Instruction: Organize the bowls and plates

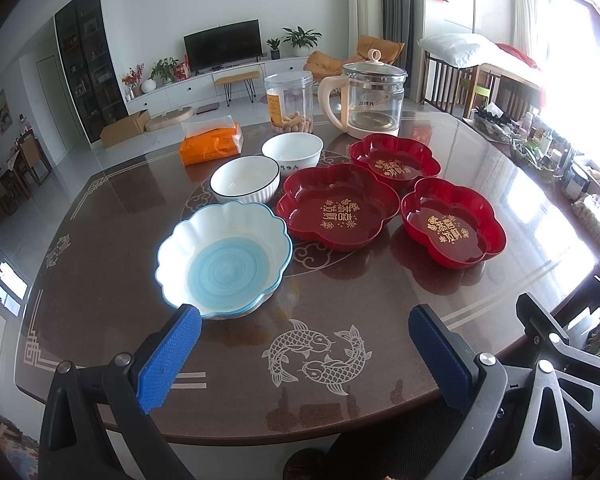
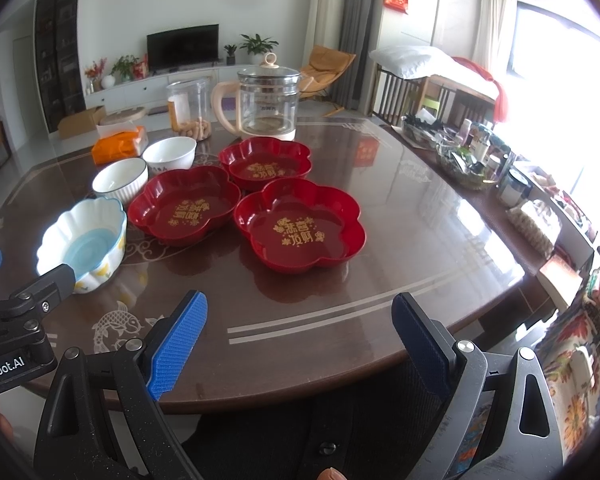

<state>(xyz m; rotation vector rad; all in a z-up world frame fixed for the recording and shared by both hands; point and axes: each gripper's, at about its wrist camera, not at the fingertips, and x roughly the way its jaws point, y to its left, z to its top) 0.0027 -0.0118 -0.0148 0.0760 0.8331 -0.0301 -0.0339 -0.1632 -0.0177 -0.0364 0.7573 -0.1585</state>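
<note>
Glossy dining table (image 1: 380, 300), mid-surface: three red plates (image 1: 336, 210), rigid, light, slick; white bowls (image 1: 224, 256) fragile. Grip rims. Left gripper (image 1: 304, 356), right gripper (image 2: 300, 344): both released, empty.

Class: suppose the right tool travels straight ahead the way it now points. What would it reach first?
Probably the nearest red flower-shaped plate. The right tool is open and hovers near the table edge, aimed at that plate, with only bare tabletop between. Depth is uncertain.

White-walled living room, television (image 1: 221, 45) on a low cabinet, bright window (image 2: 572, 60) right
</note>
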